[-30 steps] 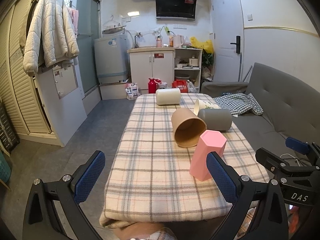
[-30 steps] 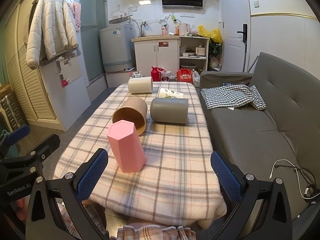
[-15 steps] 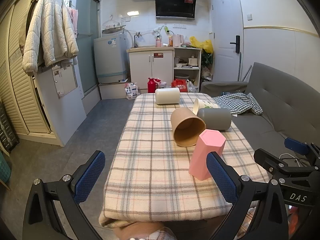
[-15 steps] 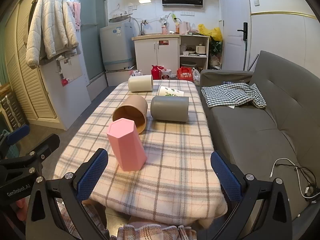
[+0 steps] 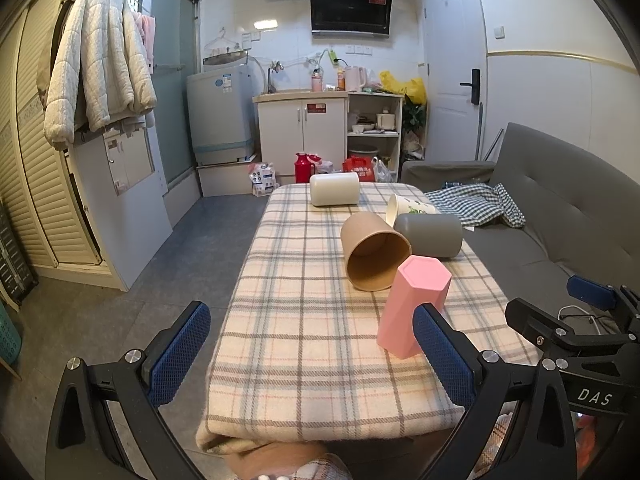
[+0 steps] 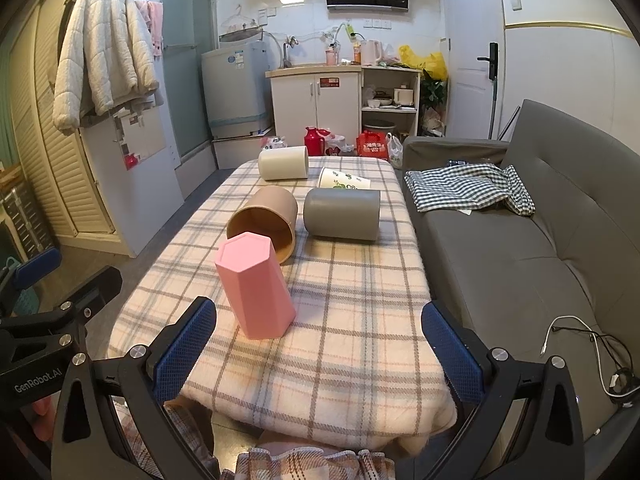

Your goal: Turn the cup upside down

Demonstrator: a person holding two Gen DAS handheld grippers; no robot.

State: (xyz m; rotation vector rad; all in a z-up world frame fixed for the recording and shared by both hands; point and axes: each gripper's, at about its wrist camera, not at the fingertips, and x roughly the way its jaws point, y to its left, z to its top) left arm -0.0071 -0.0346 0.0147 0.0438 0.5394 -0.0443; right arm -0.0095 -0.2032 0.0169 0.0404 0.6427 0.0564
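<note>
A pink hexagonal cup (image 5: 412, 304) (image 6: 254, 286) stands upside down on the plaid-covered table (image 5: 304, 320) (image 6: 352, 320), nearest me. Behind it a brown cup (image 5: 374, 254) (image 6: 266, 226) lies on its side, mouth toward me. A grey cup (image 5: 430, 232) (image 6: 342, 218), a cream cup (image 5: 334, 194) (image 6: 283, 163) and a white printed cup (image 5: 408, 208) (image 6: 344, 180) also lie on their sides farther back. My left gripper (image 5: 312, 354) and right gripper (image 6: 318, 350) are both open and empty, held at the table's near edge.
A grey sofa (image 6: 520, 240) with a checked cloth (image 6: 472, 188) runs along the table's right side. A white cable (image 6: 580, 344) lies on the seat. Open floor (image 5: 180, 248) lies left of the table. Cabinets (image 5: 304, 132) and a washer stand at the back.
Both grippers have eased back slightly from the table. The cups have not moved.
</note>
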